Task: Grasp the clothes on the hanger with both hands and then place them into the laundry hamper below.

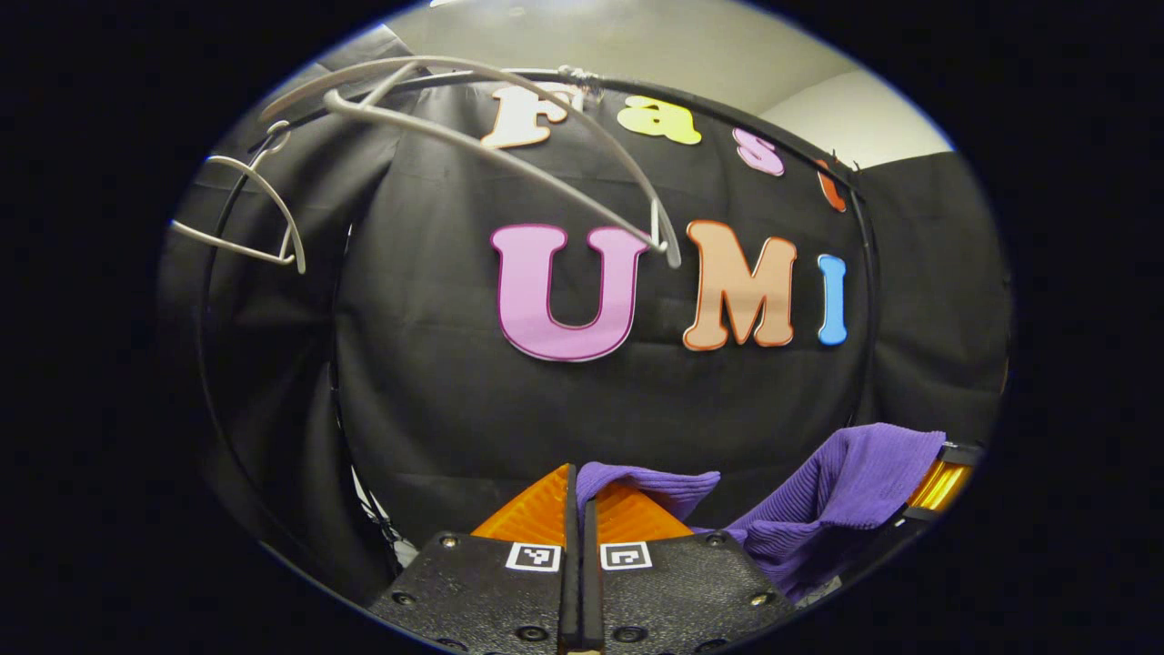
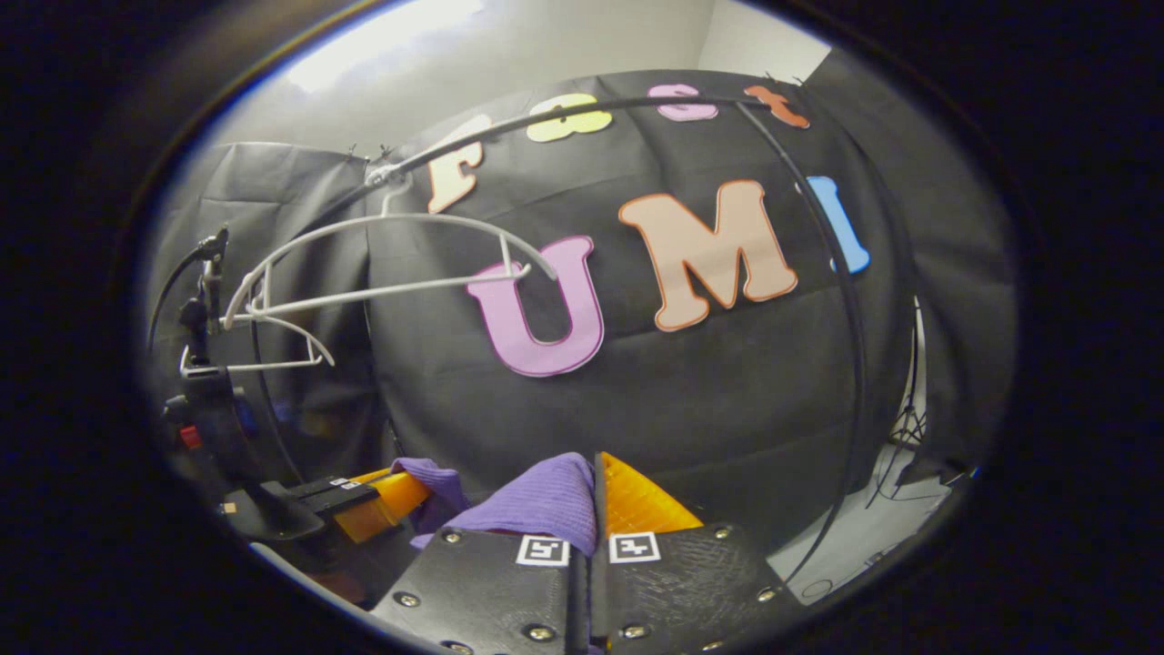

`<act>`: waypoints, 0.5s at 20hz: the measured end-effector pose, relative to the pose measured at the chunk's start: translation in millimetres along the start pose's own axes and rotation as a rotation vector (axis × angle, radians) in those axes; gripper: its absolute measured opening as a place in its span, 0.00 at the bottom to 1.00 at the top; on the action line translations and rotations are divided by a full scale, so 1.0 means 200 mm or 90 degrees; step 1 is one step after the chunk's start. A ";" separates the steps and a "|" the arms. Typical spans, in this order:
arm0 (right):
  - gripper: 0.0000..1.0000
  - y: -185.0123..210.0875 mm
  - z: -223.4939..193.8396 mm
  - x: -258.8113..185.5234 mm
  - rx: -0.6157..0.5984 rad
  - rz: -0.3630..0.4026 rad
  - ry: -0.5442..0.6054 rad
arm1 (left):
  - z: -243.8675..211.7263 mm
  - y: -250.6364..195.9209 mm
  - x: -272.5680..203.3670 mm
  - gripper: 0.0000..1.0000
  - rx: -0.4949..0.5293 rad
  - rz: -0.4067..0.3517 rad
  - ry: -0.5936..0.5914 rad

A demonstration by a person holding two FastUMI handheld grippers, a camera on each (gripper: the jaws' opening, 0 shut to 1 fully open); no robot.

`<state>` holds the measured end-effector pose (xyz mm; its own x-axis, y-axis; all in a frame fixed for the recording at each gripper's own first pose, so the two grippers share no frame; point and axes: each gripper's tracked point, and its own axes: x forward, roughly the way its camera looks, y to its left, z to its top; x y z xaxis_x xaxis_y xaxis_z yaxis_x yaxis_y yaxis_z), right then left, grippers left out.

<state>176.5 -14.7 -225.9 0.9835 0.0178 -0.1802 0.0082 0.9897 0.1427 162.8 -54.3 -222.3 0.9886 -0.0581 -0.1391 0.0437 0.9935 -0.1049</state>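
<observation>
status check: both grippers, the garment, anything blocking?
Left gripper and right gripper both shut on purple garment. Garment off the white hanger, which hangs bare on the rail. Hamper unseen; no obstruction visible.

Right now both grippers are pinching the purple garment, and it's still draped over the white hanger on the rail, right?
Not quite. The left gripper and right gripper do pinch the purple garment, but it is off the white hanger, which hangs bare on the rail, as the right gripper view shows.
</observation>
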 end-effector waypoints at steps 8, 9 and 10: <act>0.03 -0.17 -0.54 0.18 0.025 -0.030 0.098 | -0.46 0.12 0.08 0.02 0.043 0.043 0.072; 0.02 -0.19 -0.60 0.18 0.033 -0.031 0.110 | -0.50 0.14 0.09 0.02 0.042 0.047 0.080; 0.03 -0.21 -0.67 0.17 0.038 -0.035 0.124 | -0.55 0.15 0.09 0.02 0.037 0.050 0.089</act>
<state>186.1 -36.3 -367.6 0.9279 -0.0039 -0.3729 0.0778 0.9799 0.1835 166.0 -36.4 -337.2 0.9598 0.0109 -0.2803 -0.0205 0.9993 -0.0312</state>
